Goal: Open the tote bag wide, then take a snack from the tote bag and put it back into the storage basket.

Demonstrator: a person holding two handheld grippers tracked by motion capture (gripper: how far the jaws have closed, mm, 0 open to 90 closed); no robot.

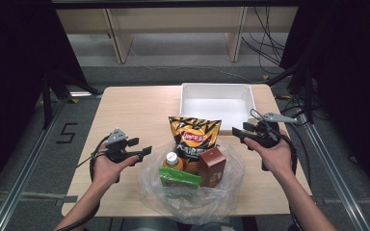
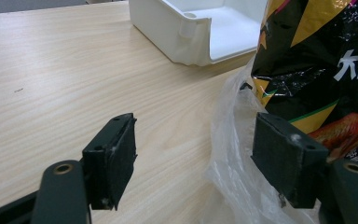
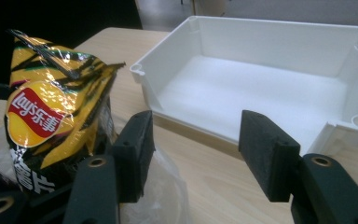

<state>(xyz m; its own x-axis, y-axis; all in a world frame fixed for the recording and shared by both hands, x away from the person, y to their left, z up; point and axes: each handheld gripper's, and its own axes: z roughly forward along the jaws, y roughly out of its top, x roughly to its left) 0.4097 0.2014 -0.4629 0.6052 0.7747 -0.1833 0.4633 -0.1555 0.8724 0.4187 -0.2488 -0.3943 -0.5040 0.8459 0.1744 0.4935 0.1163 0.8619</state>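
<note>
Both hand-held grippers, left (image 1: pixel 142 155) and right (image 1: pixel 239 133), stand spread, empty. Pinch the chip bag (image 1: pixel 193 137) near its top, then lift straight into the white bin (image 1: pixel 216 91).

Chip bag (image 3: pixel 51 121), yellow and black, upright in the clear plastic bag (image 1: pixel 192 192): red Lay's logo with white lettering "Lay's" followed by two Chinese characters, readable in the right gripper view; further large white Chinese characters lower on the black part of the front, partly cut off, not legible in full
Floor (image 1: pixel 72 115) left of the tabletop: dark marking shaped like the numeral "5"
</note>
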